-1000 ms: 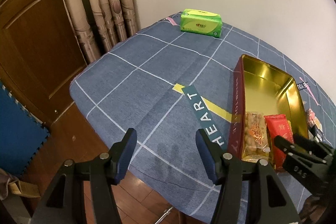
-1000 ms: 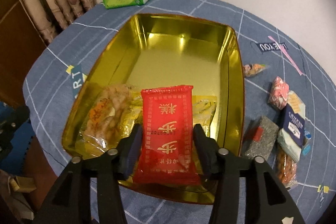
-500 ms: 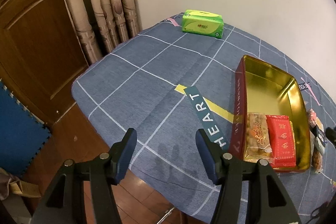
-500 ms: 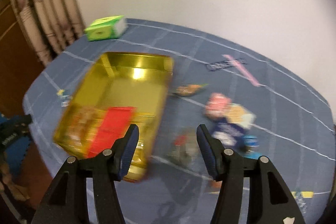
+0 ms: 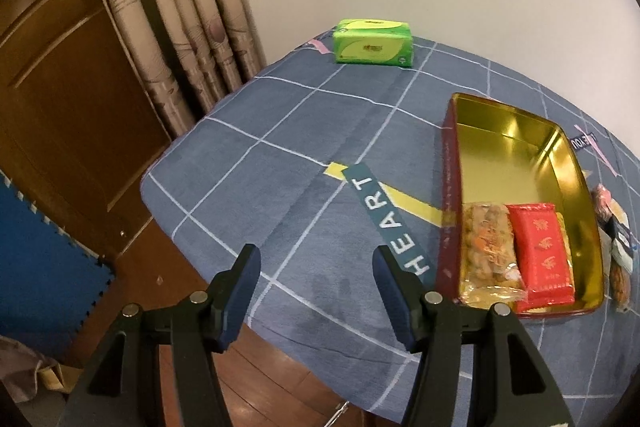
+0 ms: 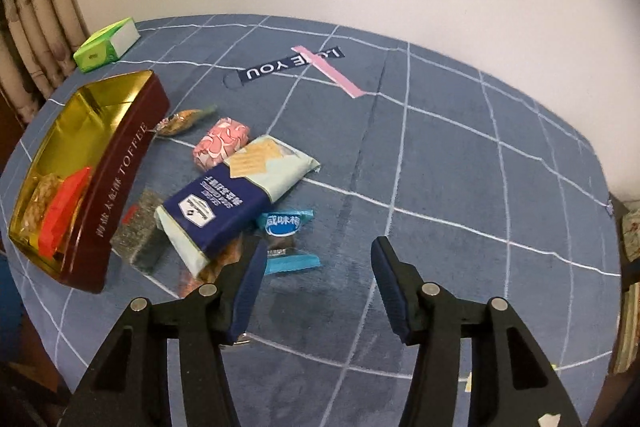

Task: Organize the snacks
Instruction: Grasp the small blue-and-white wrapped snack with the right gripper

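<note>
Blue checked cloth covers your desk (image 6: 440, 155). Your left hand-held gripper (image 5: 316, 267) hangs wide open and empty over the desk's near edge. Your right hand-held gripper (image 6: 318, 259) is equally open, empty, just beside the loose snacks (image 6: 232, 195). Your toffee tin (image 6: 116, 179) holds the red packet (image 5: 540, 251) at its near end.
</note>
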A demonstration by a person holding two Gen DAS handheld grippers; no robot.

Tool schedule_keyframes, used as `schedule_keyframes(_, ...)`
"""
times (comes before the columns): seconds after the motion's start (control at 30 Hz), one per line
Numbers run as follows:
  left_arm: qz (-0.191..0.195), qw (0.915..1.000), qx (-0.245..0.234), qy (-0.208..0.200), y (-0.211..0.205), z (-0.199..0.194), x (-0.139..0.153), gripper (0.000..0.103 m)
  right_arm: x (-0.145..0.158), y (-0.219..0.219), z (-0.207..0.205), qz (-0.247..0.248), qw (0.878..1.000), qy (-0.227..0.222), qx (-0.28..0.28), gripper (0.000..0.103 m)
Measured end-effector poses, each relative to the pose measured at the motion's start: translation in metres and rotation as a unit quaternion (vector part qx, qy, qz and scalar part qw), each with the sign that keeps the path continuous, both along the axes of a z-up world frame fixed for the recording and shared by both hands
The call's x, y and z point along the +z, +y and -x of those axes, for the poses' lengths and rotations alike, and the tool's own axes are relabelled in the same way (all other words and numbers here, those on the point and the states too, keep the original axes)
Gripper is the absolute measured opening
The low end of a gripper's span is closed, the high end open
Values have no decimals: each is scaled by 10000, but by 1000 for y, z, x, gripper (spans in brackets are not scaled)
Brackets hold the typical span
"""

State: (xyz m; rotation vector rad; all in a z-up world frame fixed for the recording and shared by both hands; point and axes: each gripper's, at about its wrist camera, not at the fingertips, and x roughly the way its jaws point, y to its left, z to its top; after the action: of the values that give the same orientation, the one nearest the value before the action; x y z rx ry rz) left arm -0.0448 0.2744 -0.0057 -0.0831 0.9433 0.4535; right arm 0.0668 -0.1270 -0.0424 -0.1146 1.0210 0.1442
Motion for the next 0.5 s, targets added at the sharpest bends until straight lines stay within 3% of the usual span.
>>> schedule_keyframes(0.17, -114, 9997, -224, -45, -22, 0, 11, 60, -11, 5, -8, -54, 9996, 47, 255, 50)
schedule_keyframes(0.5, -191, 9897, -1410, -128, -110, -19, 28, 60, -33, 4, -17, -253, 9985, 158, 451, 36)
